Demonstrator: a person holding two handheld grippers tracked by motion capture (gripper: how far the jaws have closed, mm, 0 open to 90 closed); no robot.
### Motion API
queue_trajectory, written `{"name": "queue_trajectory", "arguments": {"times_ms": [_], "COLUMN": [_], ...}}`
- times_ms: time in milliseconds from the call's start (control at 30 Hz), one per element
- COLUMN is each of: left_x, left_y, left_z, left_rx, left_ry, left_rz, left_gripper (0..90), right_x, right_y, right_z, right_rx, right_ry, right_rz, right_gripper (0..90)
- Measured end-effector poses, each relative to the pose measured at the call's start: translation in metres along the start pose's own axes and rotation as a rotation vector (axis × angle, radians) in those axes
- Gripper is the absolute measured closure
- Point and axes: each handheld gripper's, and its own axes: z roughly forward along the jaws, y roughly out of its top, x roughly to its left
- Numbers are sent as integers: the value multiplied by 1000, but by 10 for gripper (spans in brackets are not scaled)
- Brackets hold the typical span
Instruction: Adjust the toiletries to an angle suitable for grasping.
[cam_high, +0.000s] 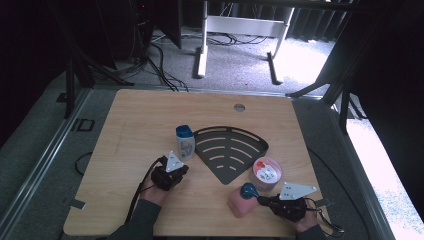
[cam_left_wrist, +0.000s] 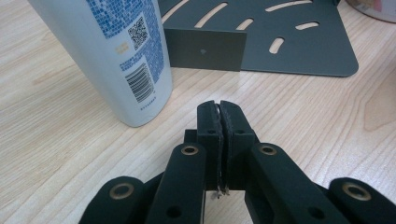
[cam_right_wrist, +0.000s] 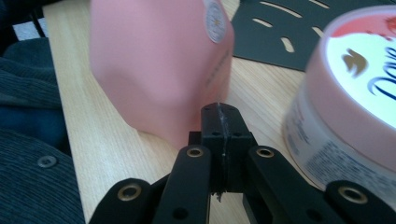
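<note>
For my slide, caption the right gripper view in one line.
Right gripper, jaws shut and empty, beside a pink bottle and a pink-lidded cream jar on the wooden table.

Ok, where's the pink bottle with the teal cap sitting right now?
In the high view the pink bottle with the teal cap stands near the table's front edge on the right, just left of the right gripper and in front of the round pink-lidded tub.

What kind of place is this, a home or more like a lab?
Probably a lab or recording workspace, not a home: a light wooden table stands on grey carpet with loose black cables trailing across it, and dark curtains enclose the area.
</note>
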Motion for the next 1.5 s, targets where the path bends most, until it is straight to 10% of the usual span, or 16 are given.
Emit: {"name": "queue_trajectory", "arguments": {"times_ms": [867,1500], "left_x": [-8,-43], "left_y": [-8,2], "left_z": [-9,-44], "left_rx": [15,-56], "left_ry": [-14,-233], "left_rz": [22,93], "left_gripper": [870,894], "right_x": [32,42], "right_y": [20,41], "right_z": [24,56], "right_rx": [-14,-32], "right_ry": [144,159], "right_rz": [-84,-117], "right_gripper": [900,900]}}
